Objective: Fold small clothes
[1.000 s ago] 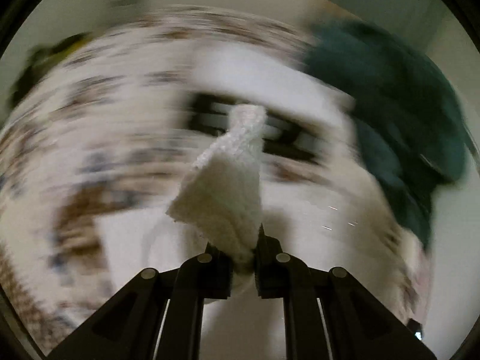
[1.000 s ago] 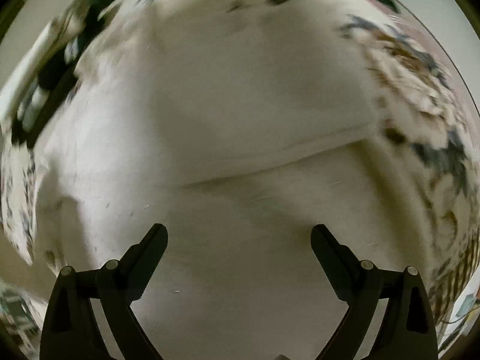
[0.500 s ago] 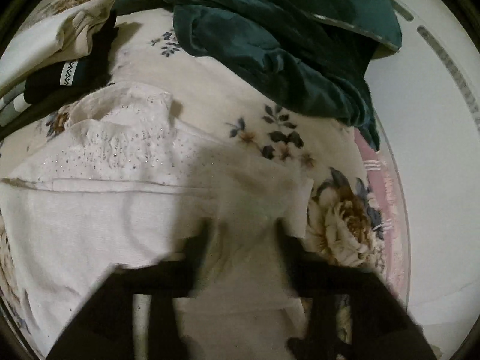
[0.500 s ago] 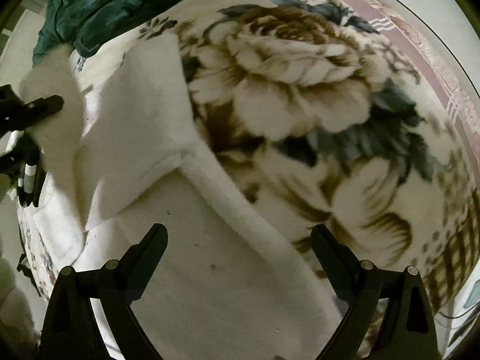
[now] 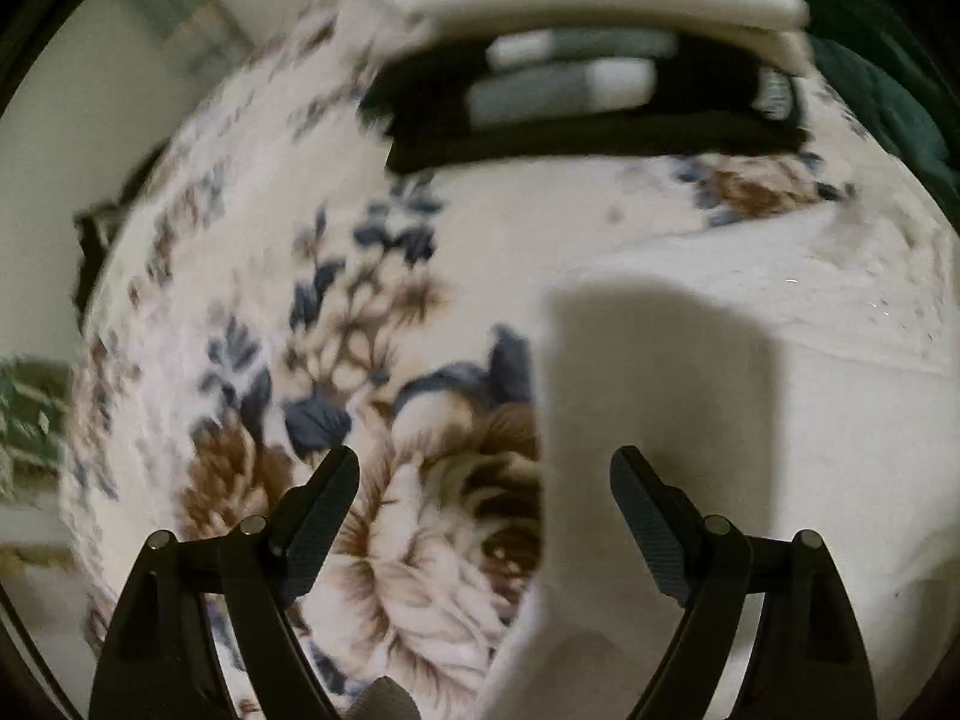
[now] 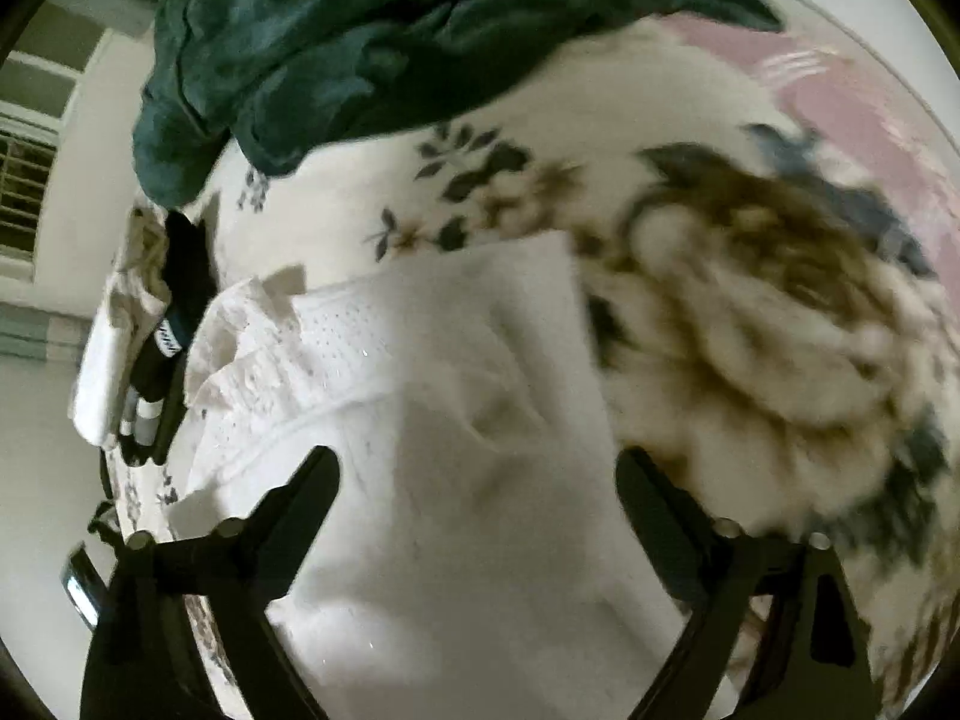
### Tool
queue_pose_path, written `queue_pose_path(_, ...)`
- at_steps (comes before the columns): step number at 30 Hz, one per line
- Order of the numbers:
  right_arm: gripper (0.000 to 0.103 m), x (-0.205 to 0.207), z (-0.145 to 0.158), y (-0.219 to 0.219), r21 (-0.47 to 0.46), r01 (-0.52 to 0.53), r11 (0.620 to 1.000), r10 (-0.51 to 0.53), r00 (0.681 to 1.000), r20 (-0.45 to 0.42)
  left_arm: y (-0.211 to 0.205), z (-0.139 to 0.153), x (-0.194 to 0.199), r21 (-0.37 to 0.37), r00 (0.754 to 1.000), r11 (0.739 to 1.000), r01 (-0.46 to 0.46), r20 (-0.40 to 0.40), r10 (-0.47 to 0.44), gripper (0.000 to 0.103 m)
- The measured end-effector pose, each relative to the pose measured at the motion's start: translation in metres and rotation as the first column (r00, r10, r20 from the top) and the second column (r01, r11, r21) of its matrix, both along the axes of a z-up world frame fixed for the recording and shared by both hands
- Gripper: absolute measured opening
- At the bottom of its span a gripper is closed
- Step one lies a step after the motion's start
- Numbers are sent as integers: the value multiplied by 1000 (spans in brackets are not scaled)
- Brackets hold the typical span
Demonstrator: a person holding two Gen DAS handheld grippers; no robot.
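Left gripper (image 5: 483,477) has dropped the white knit garment (image 6: 432,420) mid-blanket on the floral fleece blanket (image 5: 336,312), jaws opening, empty; right gripper (image 6: 477,480) closing over it, not pinching—we should grab one edge cleanly, fold square.

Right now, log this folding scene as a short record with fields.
surface: floral plush blanket
garment in work: white knit top with lace collar, lying flat on the blanket
left gripper: jaws opening, nothing pinched; a white sleeve edge lies under them
right gripper: jaws closing above the white top, pads not yet pressing it
unfolded pile: dark green velvety garment
folded stack: cream, grey and black clothes
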State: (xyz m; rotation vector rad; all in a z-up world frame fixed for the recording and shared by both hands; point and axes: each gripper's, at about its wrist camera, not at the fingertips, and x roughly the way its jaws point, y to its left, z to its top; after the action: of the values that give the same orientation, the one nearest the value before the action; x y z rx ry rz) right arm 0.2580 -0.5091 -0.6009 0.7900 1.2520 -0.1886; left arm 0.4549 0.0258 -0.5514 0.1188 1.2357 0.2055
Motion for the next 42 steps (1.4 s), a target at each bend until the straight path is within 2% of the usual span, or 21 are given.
queue_pose_path(1,28,6,-7,1,-11,-17,1000,16,999,-32,6,-7,1,-30,1000,999,-20,-11,19,85)
queue_pose_path(2,7,26,0,13,-49,-22,999,21,999,-31,9,-12,2,-43,999,998,-36,-22,35,85)
queue_pose_path(3,7,55,5,37,-97,-15,995,14,1000,-7,9,-14,3,-48,999,998,-42,-23,41,85)
queue_pose_path(5,7,46,27,41,-212,11,977,-6,1000,28,9,-18,4,-56,999,997,-48,-13,47,85)
queue_pose_path(8,6,40,25,39,-247,61,967,-66,998,-11,5,-26,13,-78,999,996,-41,-11,41,85)
queue_pose_path(11,7,34,4,37,-243,12,970,-40,993,-112,7,-36,29,-78,999,996,-36,-34,34,85)
queue_pose_path(13,19,46,-4,46,-237,-17,971,-23,986,-165,10,-38,35,-96,999,995,-36,-42,32,85)
queue_pose_path(14,34,48,-4,53,-243,-31,969,-12,984,-175,11,-34,34,-94,999,995,-29,-35,26,85)
queue_pose_path(15,55,45,2,54,-248,-43,968,-1,985,-174,12,-30,34,-89,999,996,-24,-25,21,85)
queue_pose_path(17,72,37,14,55,-238,-55,970,18,988,-156,9,-13,26,-57,1000,998,5,20,-4,85)
queue_pose_path(21,77,17,36,51,-194,-110,975,79,983,-164,-10,21,0,-84,996,996,43,87,-35,86)
queue_pose_path(23,77,2,47,42,-185,-151,971,120,978,-170,-32,39,-25,-128,994,990,63,99,-50,86)
queue_pose_path(25,77,-13,53,26,-130,-168,977,142,972,-187,-59,49,-50,-178,993,979,99,80,-86,86)
queue_pose_path(28,75,-30,60,-2,-60,-185,981,171,968,-183,-119,46,-107,-240,984,955,172,-11,-180,86)
queue_pose_path(30,54,-36,63,-23,-40,-223,974,212,959,-187,-161,39,-147,-282,968,938,201,-89,-235,86)
queue_pose_path(32,39,-34,64,-47,-34,-274,961,262,943,-204,-211,29,-195,-340,946,916,212,-164,-279,86)
queue_pose_path(33,36,-32,65,-58,-33,-297,954,284,937,-205,-236,24,-219,-365,935,906,214,-193,-299,86)
queue_pose_path(37,36,6,59,-97,20,-394,919,391,905,-169,-325,-3,-297,-416,889,880,231,-278,-365,86)
queue_pose_path(38,37,17,55,-101,42,-412,910,413,896,-161,-347,-15,-315,-401,881,885,236,-296,-369,86)
queue_pose_path(40,49,43,41,-105,84,-439,894,447,882,-146,-372,-33,-331,-380,873,892,245,-314,-373,86)
queue_pose_path(42,53,76,20,-102,124,-466,876,479,870,-119,-397,-53,-346,-313,860,908,279,-339,-381,86)
